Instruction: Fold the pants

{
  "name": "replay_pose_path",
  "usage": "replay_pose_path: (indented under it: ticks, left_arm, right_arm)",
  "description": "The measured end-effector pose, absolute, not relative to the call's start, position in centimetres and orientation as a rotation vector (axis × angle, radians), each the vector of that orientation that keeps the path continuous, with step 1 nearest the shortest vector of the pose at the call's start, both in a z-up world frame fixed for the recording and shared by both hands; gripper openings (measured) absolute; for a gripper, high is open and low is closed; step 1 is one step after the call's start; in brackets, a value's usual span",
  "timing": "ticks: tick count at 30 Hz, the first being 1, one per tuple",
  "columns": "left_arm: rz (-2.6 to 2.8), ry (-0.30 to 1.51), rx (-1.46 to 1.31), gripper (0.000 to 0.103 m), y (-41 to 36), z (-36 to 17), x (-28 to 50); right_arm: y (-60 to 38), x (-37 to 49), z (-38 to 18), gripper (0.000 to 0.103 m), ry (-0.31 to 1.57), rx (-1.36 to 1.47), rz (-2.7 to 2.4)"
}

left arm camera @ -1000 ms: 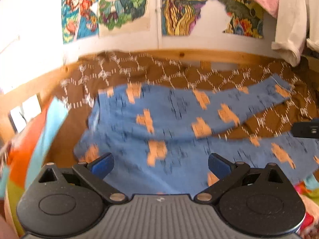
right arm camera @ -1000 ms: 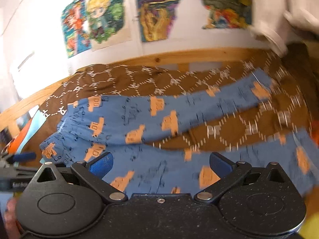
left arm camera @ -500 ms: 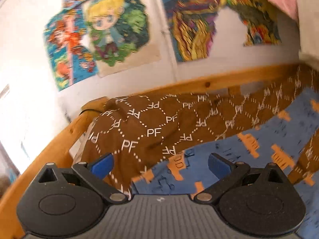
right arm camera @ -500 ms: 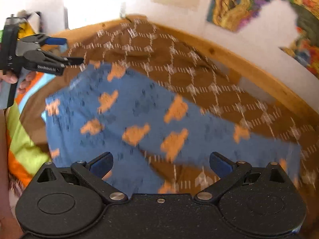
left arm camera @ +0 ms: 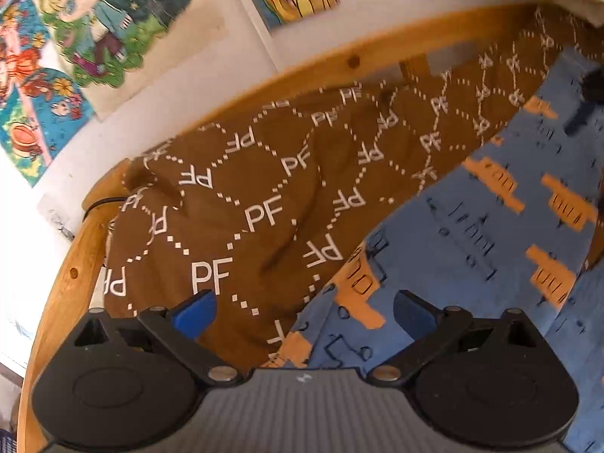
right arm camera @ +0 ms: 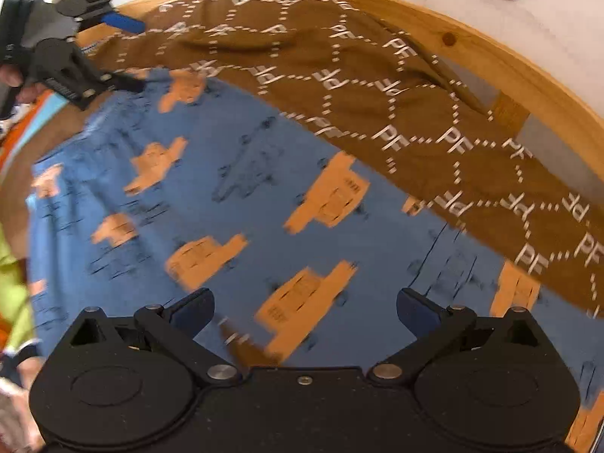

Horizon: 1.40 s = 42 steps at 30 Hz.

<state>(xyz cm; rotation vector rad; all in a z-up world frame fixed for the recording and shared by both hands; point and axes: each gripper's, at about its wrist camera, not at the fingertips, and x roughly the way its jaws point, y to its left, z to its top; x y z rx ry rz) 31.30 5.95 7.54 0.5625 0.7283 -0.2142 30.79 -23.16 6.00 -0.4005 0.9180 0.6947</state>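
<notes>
The blue pants point(right arm camera: 264, 196) with orange patches lie spread flat on a brown blanket. In the right wrist view they fill the middle, waistband to the left. My right gripper point(right arm camera: 304, 309) hovers open just over the cloth, nothing between its fingers. The left gripper point(right arm camera: 137, 53) shows at the top left, open, its lower finger at the waistband's far corner. In the left wrist view the pants point(left arm camera: 472, 234) lie to the right, and my left gripper point(left arm camera: 304, 313) stands open over the waistband edge where it meets the blanket point(left arm camera: 234, 196).
A wooden bed rail point(right arm camera: 472, 49) curves along the far side, against a white wall with posters point(left arm camera: 105, 26). A bright striped cloth point(right arm camera: 13, 275) lies at the bed's left edge. A hand point(right arm camera: 13, 83) holds the left gripper. A dark blurred shape point(left arm camera: 594, 87) sits at the right edge.
Both grippers have dropped closer to the bed. The left one swung left to the waistband's far corner; the right one turned left over the pants. Both stay open.
</notes>
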Motion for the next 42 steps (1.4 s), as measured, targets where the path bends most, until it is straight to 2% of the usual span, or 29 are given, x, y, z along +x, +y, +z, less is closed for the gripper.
replay_pose_path:
  ticks: [4,6,7,8,11,15,16,18,19,20,24,29,34,37,40,41,42]
  left_arm:
    - [-0.266,0.772,0.565,0.088,6.2,7.5,32.8]
    - [-0.298,0.790,0.597,0.079,5.9,7.4,33.2]
    - [-0.311,0.799,0.615,0.069,5.8,7.3,33.5]
    - [-0.318,0.807,0.628,0.054,5.7,7.2,33.7]
    - [-0.352,0.848,0.655,0.032,5.5,6.9,34.3]
    - [-0.397,0.884,0.666,0.020,5.1,6.6,34.7]
    - [-0.396,0.887,0.670,0.013,5.0,6.5,34.8]
    - [-0.377,0.904,0.667,0.006,4.7,6.2,35.1]
    - [-0.368,0.911,0.661,0.003,4.6,6.1,35.3]
    - [-0.358,0.915,0.660,0.002,4.5,6.1,35.3]
    - [-0.333,0.898,0.683,0.001,3.9,6.3,34.8]
    - [-0.281,0.838,0.658,0.000,3.4,8.2,33.9]
    - [-0.197,0.757,0.653,0.000,3.6,10.0,33.8]
    - [-0.158,0.766,0.642,0.000,3.4,9.0,35.1]
    - [-0.143,0.815,0.621,0.001,3.7,7.3,36.7]
    - [-0.142,0.830,0.598,0.005,4.0,7.0,37.0]
    - [-0.143,0.843,0.573,0.007,4.4,6.8,36.8]
  right_arm:
    - [-22.1,34.2,5.7,0.102,0.874,-0.417,0.704]
    - [-21.3,35.9,5.4,0.100,0.842,-0.449,0.708]
    - [-20.7,36.8,5.2,0.092,0.832,-0.459,0.707]
    - [-20.3,37.8,5.0,0.082,0.832,-0.458,0.709]
    - [-19.4,40.3,4.4,0.069,0.850,-0.424,0.722]
    - [-18.3,42.0,4.2,0.069,0.858,-0.464,0.815]
    - [-18.0,42.1,4.1,0.069,0.857,-0.483,0.825]
    - [-17.7,42.6,3.8,0.069,0.861,-0.505,0.823]
    - [-17.6,43.0,3.6,0.064,0.875,-0.495,0.828]
    - [-17.6,43.3,3.4,0.053,0.896,-0.477,0.843]
    - [-17.4,42.4,3.2,0.033,0.889,-0.503,0.877]
    - [-17.3,41.0,4.5,0.001,0.819,-0.564,0.863]
    - [-17.4,40.6,6.8,0.001,0.693,-0.565,0.800]
    - [-16.8,41.3,7.3,0.001,0.643,-0.536,0.725]
    - [-15.4,41.8,5.3,0.009,0.686,-0.550,0.662]
    - [-14.9,41.6,4.4,0.020,0.711,-0.583,0.661]
    - [-14.7,41.4,3.8,0.024,0.717,-0.609,0.666]
